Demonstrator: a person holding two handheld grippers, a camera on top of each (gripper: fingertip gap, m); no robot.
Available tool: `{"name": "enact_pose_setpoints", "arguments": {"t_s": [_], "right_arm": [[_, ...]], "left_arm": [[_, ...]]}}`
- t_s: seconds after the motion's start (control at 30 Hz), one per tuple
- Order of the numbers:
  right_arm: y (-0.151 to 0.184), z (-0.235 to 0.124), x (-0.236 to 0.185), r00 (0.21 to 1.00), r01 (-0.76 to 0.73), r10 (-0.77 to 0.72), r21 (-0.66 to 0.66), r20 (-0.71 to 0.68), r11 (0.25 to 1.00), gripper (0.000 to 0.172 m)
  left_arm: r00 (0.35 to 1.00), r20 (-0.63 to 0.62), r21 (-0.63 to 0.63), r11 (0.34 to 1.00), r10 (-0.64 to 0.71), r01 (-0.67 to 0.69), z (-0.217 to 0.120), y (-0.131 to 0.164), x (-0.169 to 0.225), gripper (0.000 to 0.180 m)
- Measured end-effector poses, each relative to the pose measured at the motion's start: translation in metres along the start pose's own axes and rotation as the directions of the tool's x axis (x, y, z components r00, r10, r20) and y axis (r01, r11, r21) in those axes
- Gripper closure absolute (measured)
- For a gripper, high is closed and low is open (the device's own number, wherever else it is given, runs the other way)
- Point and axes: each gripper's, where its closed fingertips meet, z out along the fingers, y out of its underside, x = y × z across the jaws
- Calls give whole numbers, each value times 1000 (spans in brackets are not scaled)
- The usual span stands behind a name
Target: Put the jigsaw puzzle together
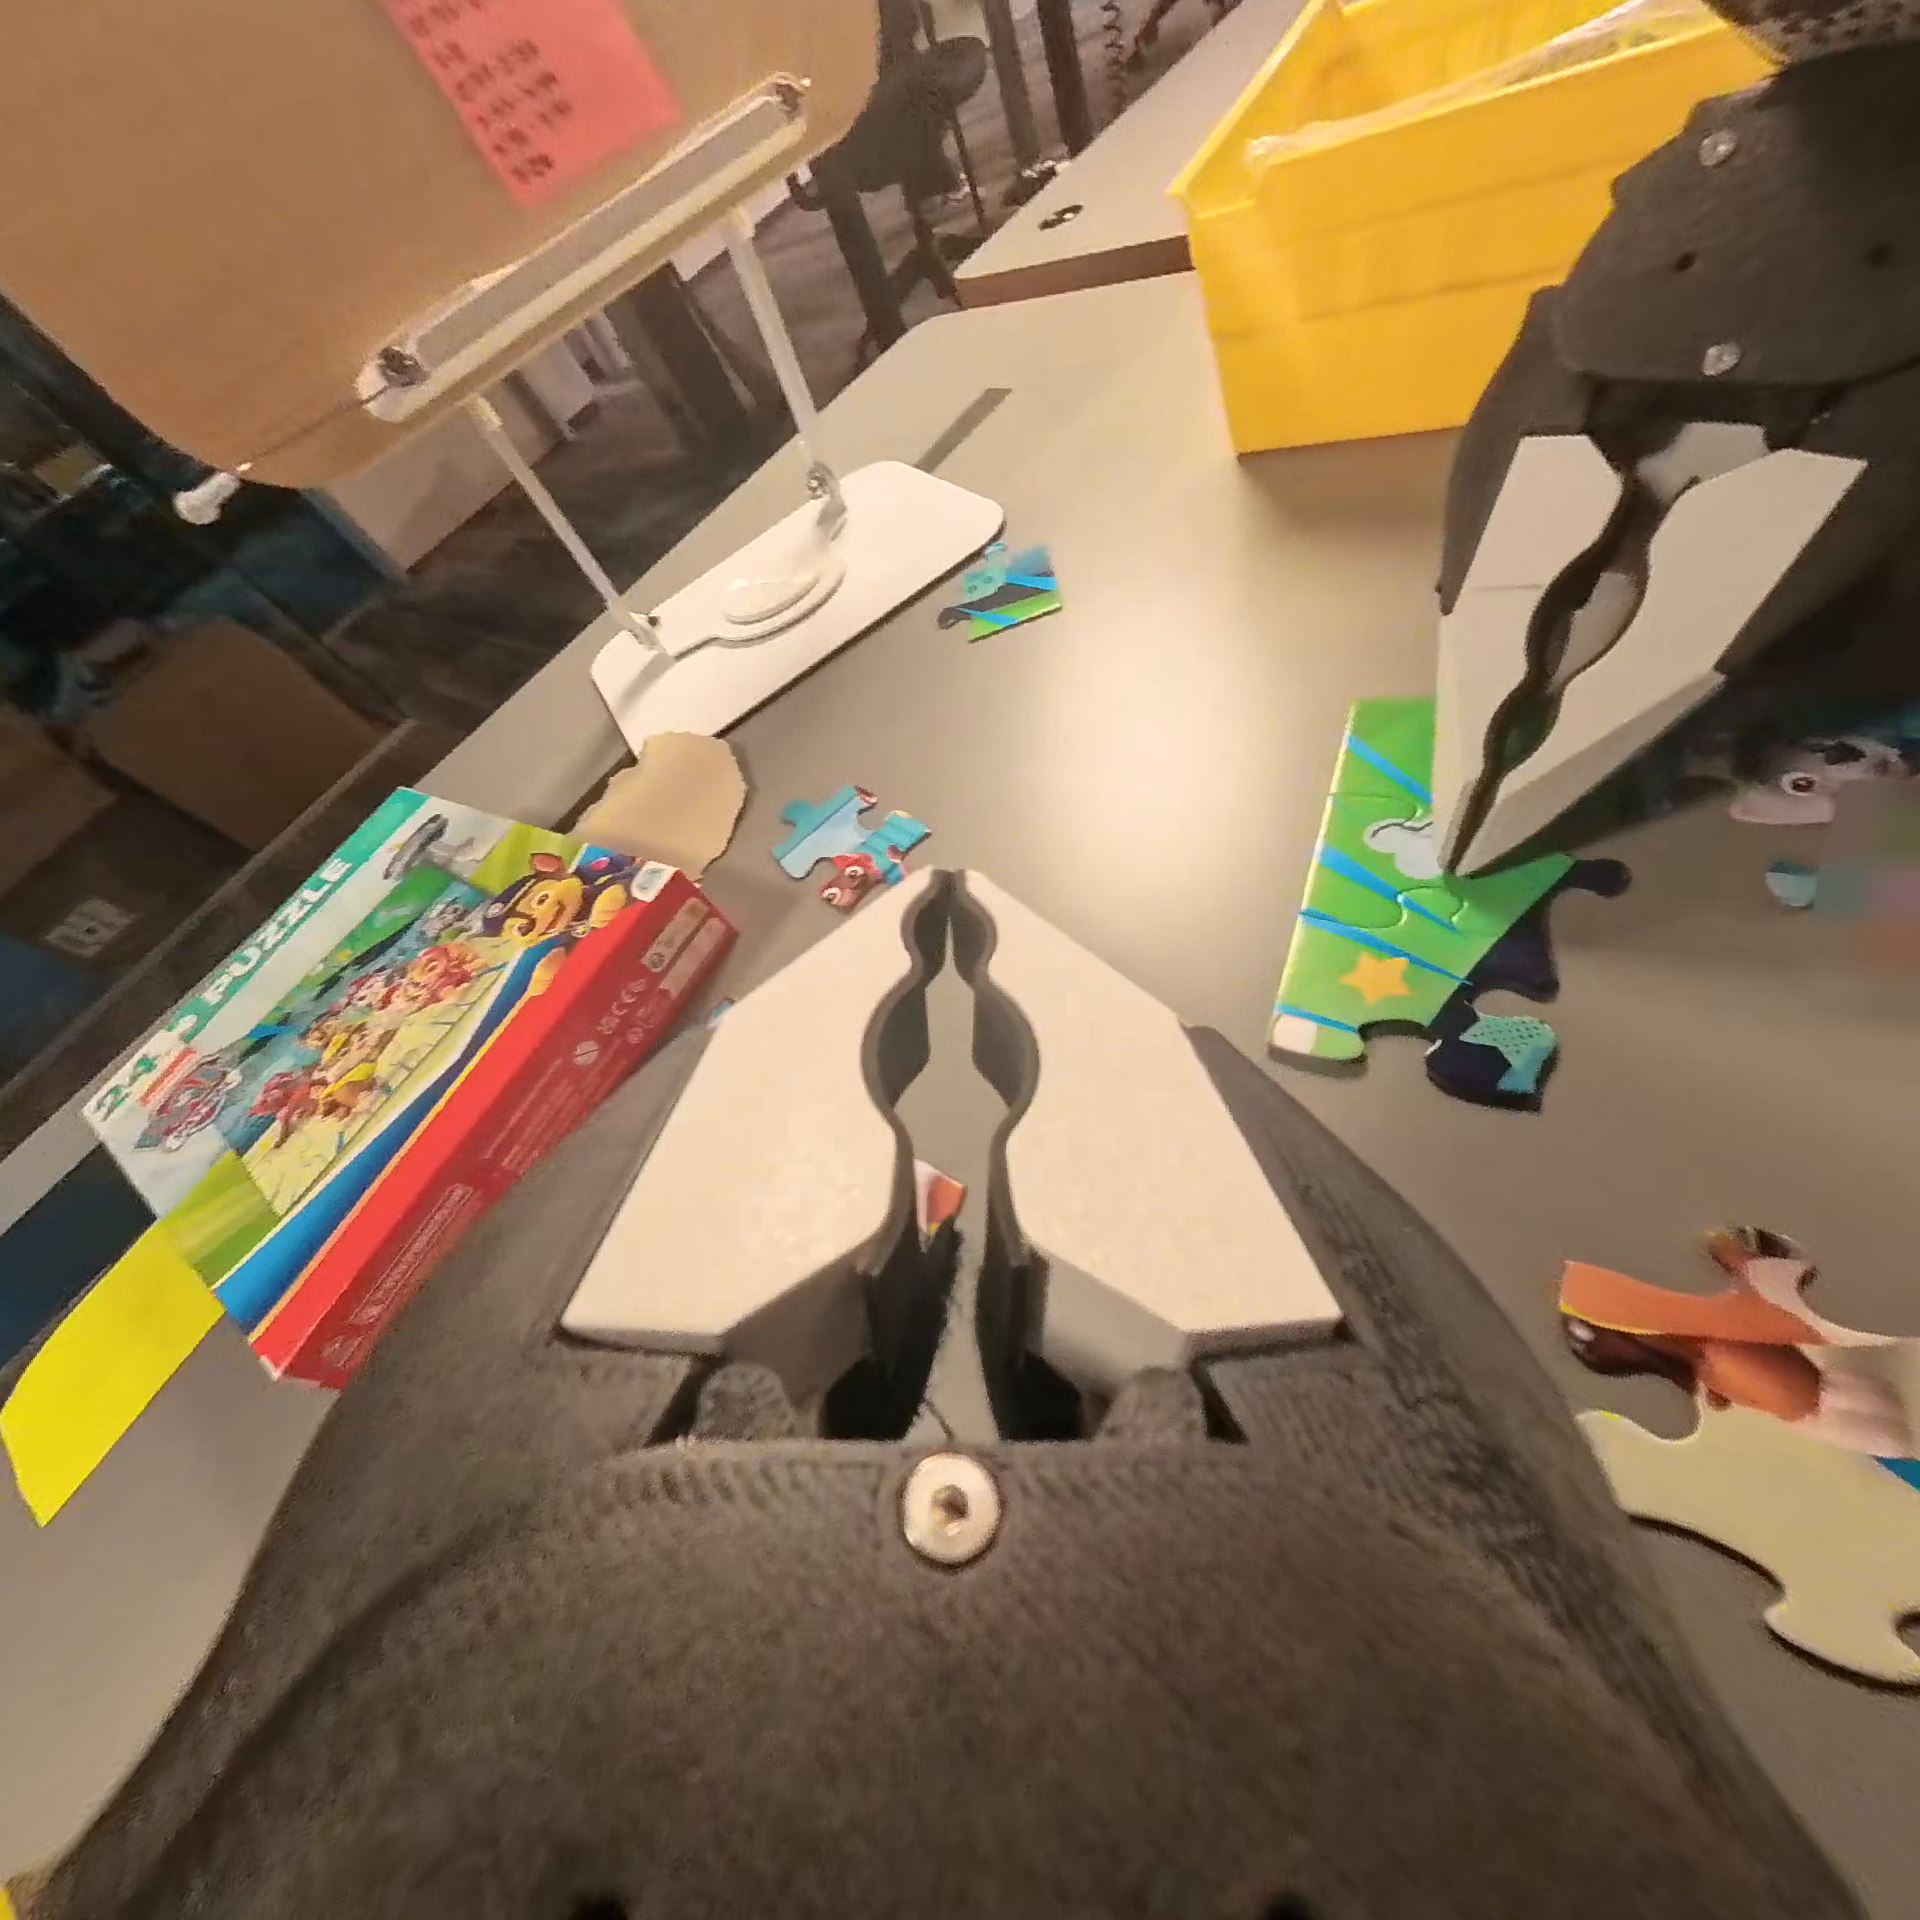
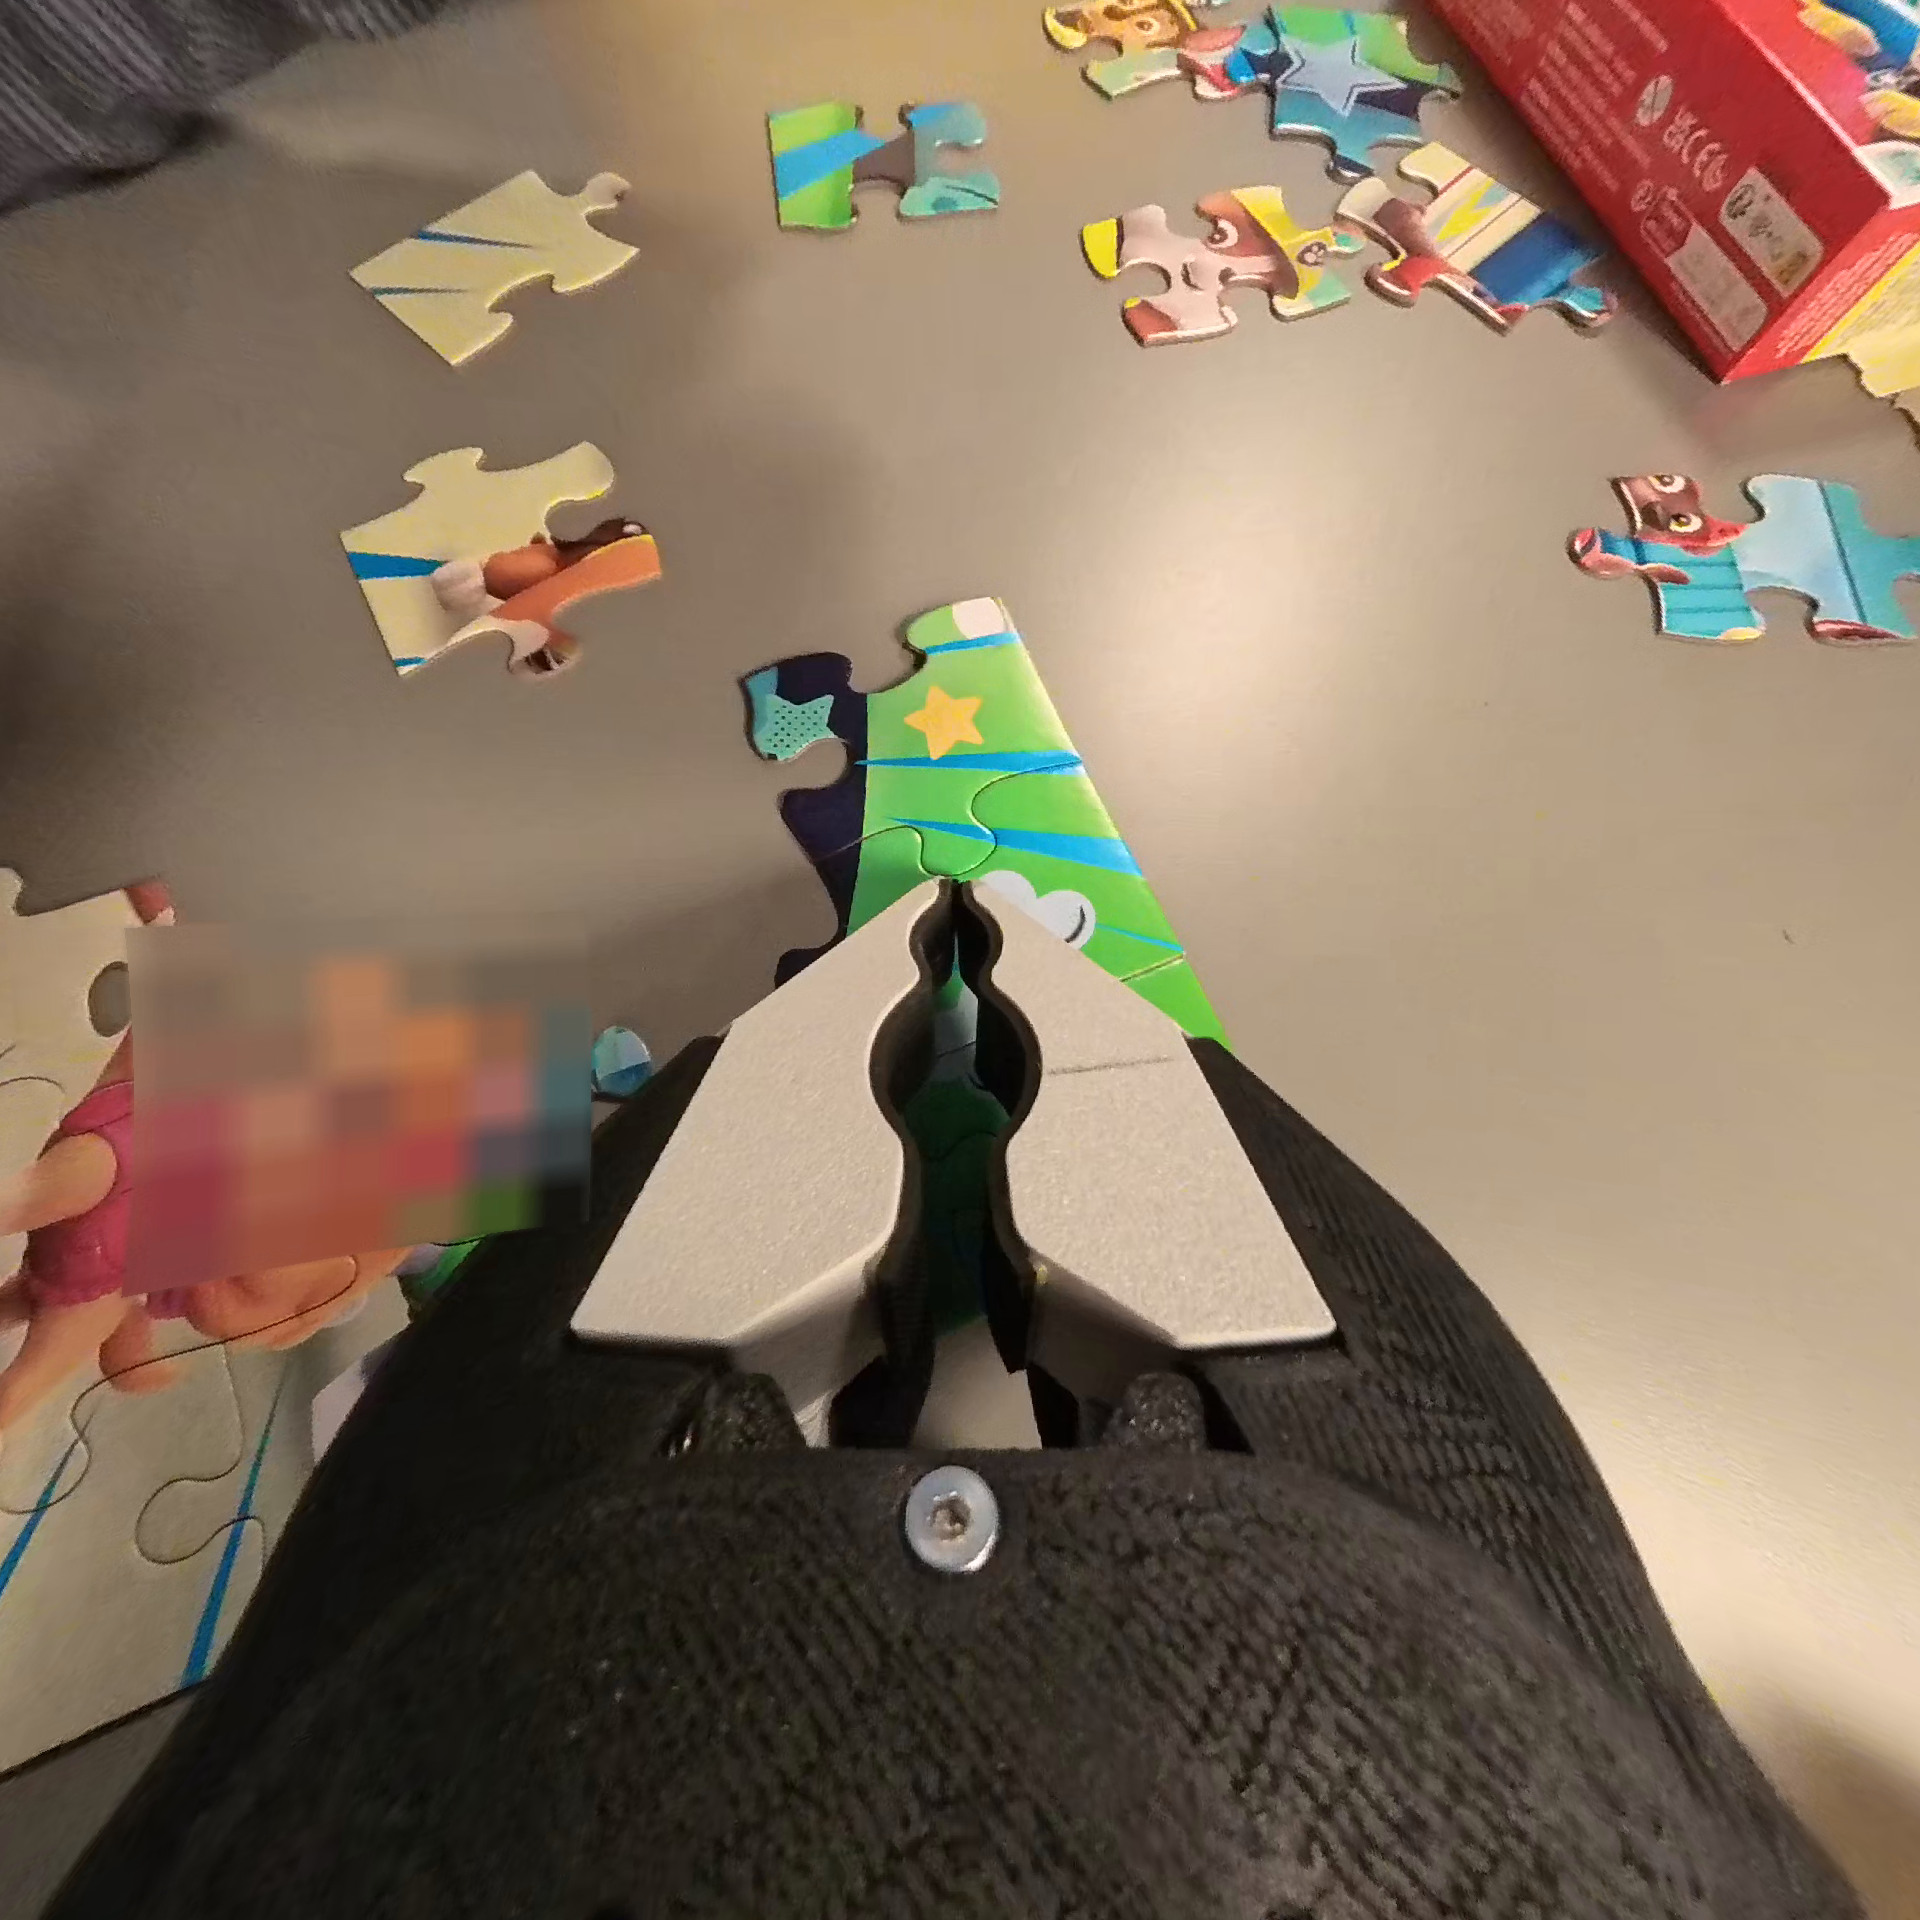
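Observation:
My left gripper (image 1: 948,883) is shut with nothing between its fingertips, and hovers over the grey table (image 1: 1091,748). Just beyond its tips lies a loose blue and red puzzle piece (image 1: 847,844). My right gripper (image 2: 954,891) is shut too. Its closed tips rest on top of a strip of joined green puzzle pieces (image 2: 987,790) with blue stripes and a yellow star. The left wrist view shows this from the side: the right gripper (image 1: 1463,858) points down onto the green strip (image 1: 1371,935). No piece is pinched between its pads.
A red puzzle box (image 1: 416,1039) lies left of my left gripper. A white stand (image 1: 810,592) and a yellow bin (image 1: 1403,260) stand farther back. Loose pieces (image 2: 1226,265) are scattered on the table, with an orange and cream piece (image 2: 499,561) and a joined section (image 2: 62,1455) at the left. One gripper's finger ends stand about 15 cm off the other's.

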Motion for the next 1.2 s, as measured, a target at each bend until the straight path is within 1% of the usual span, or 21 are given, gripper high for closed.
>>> {"name": "enact_pose_setpoints", "arguments": {"t_s": [0.2,0.33,0.43,0.47,0.53,0.57,0.63,0.7,0.73,0.77,0.83,0.87,1.0,1.1,1.2], "right_arm": [[3,-3,6,1000,-6,6,-1,-25,1000,172],[6,-7,12,999,-20,20,-1,-38,1000,172],[5,-10,12,999,-26,26,16,-23,1000,172],[-1,-13,13,999,-31,32,60,-21,998,172],[-23,-27,21,996,-53,66,221,-51,974,172],[-33,-38,31,992,-48,83,306,-100,951,172],[-45,-64,55,960,5,120,444,-253,896,172],[-48,-90,76,899,77,174,537,-401,840,172],[-47,-97,83,875,97,196,557,-443,825,172],[-43,-95,85,868,98,193,538,-458,837,172],[-40,-84,81,883,105,147,492,-445,864,172],[-40,-83,80,878,128,124,476,-463,870,172],[-39,-82,82,804,256,22,378,-594,890,172],[-37,-80,84,773,289,-19,326,-634,900,172],[-36,-81,85,761,299,-26,314,-649,901,172]], "left_arm": [[986,145,79,994,-85,74,-12,-7,-30,180],[954,249,156,979,-165,129,-29,-7,-57,180],[928,300,213,964,-221,161,-42,-5,-74,180],[920,312,234,958,-236,166,-45,-5,-78,180],[909,339,259,953,-242,157,-51,-3,-85,180],[900,366,263,954,-238,146,-55,-1,-89,180],[878,422,274,955,-227,115,-63,1,-97,180],[854,470,299,950,-225,86,-73,-1,-103,180],[832,502,332,941,-237,68,-81,-5,-107,180],[817,522,387,922,-245,29,-91,-12,-107,180],[815,524,482,875,-247,-45,-105,-24,-101,180],[818,524,486,872,-237,-59,-107,-24,-98,180],[820,550,406,909,-162,-93,-102,-11,-96,180],[824,536,425,903,-187,-72,-105,-8,-98,180],[820,520,458,889,-238,-33,-106,-2,-103,180]]}}
